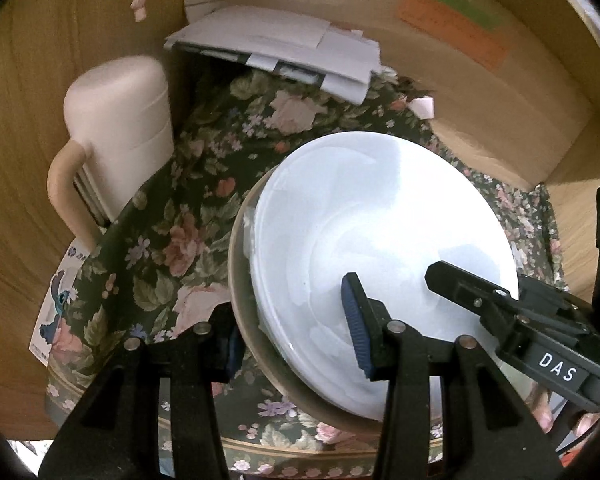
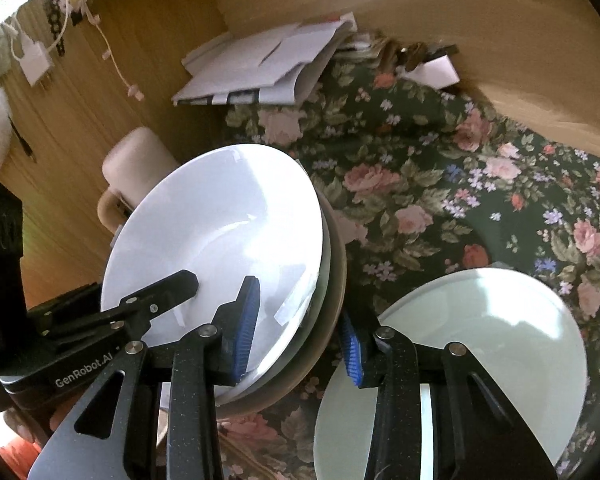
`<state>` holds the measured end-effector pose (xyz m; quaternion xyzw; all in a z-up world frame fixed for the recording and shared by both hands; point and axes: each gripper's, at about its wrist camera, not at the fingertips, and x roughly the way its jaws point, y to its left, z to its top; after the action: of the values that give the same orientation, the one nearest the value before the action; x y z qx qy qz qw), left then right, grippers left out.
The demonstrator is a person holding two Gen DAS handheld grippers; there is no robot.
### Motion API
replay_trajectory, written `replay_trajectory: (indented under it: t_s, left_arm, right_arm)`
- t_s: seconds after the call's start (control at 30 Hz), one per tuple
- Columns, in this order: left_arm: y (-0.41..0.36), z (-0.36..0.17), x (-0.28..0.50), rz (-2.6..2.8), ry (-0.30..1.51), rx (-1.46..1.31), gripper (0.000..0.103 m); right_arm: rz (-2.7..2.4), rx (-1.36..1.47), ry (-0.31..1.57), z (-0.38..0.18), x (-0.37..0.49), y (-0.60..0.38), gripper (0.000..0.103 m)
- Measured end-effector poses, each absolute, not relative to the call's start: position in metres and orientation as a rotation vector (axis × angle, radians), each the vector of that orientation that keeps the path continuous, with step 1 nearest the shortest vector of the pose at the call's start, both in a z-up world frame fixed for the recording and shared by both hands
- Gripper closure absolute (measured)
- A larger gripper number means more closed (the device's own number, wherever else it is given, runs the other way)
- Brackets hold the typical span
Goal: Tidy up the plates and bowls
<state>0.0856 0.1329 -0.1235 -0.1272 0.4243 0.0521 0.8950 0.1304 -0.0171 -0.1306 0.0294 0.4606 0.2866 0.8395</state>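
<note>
Plates and bowls first: a stack of a white bowl [image 1: 380, 248] nested in a tan bowl [image 1: 240, 280] is being held tilted above the floral cloth [image 1: 172, 232], gripped from both sides.

In the left wrist view, the left gripper [image 1: 296, 332] is seen clamped narrow across the stack's near rim, one pad inside the white bowl, the other outside under the tan one. The right gripper [image 1: 432, 276] is seen poking in from the right edge.

In the right wrist view, the stack sits at centre-left, with the right gripper [image 2: 300, 332] closed on its right rim, one blue pad inside, one outside. A pale green plate [image 2: 480, 340] is left flat at lower right, just beside that outer finger.

What could go wrong: since the stack is tilted, the white bowl could probably slide out of the tan one if either grip slackens. The green plate might also get clipped by the right gripper's outer finger.
</note>
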Motion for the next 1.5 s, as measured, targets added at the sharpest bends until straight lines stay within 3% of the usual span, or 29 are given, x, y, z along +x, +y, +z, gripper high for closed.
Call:
replay_trajectory:
  t_s: [0.87,1.5]
  left_arm:
    - [0.039,-0.105,0.107,-0.079,0.884,-0.220,0.059]
    - [-0.001,-0.127,0.115,-0.135,0.971,-0.203,0.059]
  right_arm:
    - [0.444,0.148,0.876,-0.098,0.109,-0.118,0.069]
    - [0.379,0.205,0.940,-0.120,0.101,-0.168,0.069]
